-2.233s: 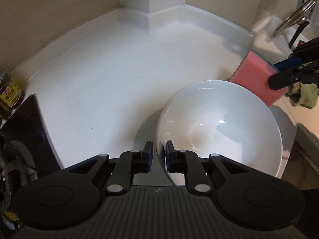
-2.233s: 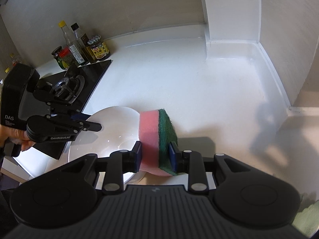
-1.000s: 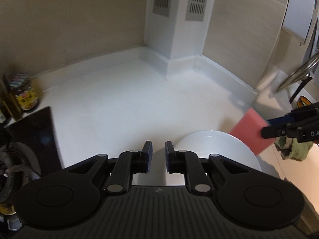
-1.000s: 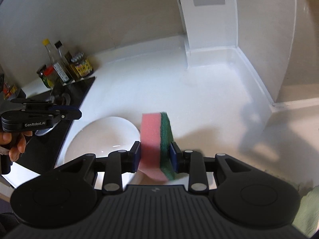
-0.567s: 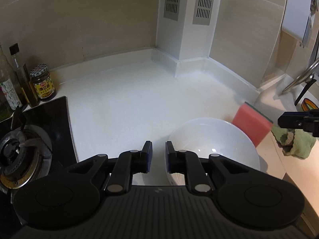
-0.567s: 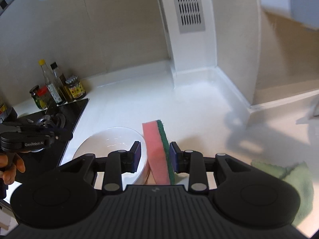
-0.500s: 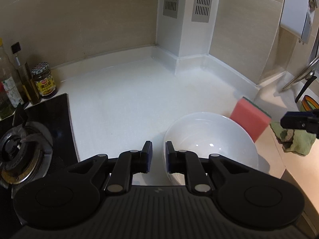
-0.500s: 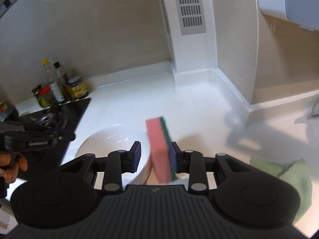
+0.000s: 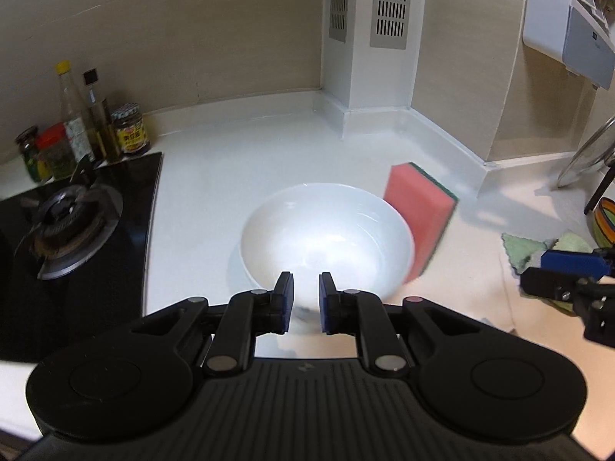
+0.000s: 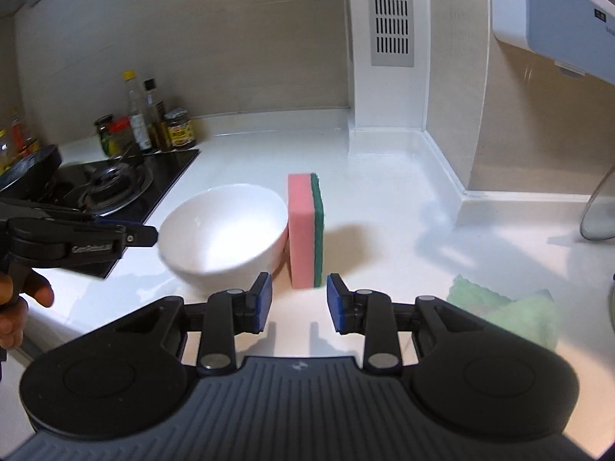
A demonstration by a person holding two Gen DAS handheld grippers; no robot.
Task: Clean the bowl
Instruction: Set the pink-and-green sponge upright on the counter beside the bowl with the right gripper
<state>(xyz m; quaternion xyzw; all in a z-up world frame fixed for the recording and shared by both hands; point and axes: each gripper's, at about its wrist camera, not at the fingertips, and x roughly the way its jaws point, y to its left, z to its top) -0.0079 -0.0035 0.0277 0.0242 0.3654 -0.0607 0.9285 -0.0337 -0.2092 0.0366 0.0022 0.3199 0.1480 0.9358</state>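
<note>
A white bowl [image 9: 326, 238] [image 10: 225, 236] stands on the white counter. A pink and green sponge [image 9: 421, 211] [image 10: 306, 230] stands on its edge against the bowl's right side. My right gripper [image 10: 299, 303] is open and empty, just in front of the sponge and apart from it. My left gripper [image 9: 306, 299] is empty with its jaws close together, near the bowl's near rim and apart from it. It also shows at the left of the right wrist view [image 10: 127, 236].
A black gas hob [image 9: 73, 223] [image 10: 115, 180] lies left of the bowl, with bottles and jars [image 9: 84, 130] [image 10: 153, 126] behind it. A green cloth [image 10: 507, 311] [image 9: 538, 246] lies at the right. A white vented column [image 10: 388, 57] stands at the back.
My right gripper has opened, let go of the sponge and drawn back. The sponge now stands on the counter beside the bowl. My left gripper has pulled back and up from the bowl.
</note>
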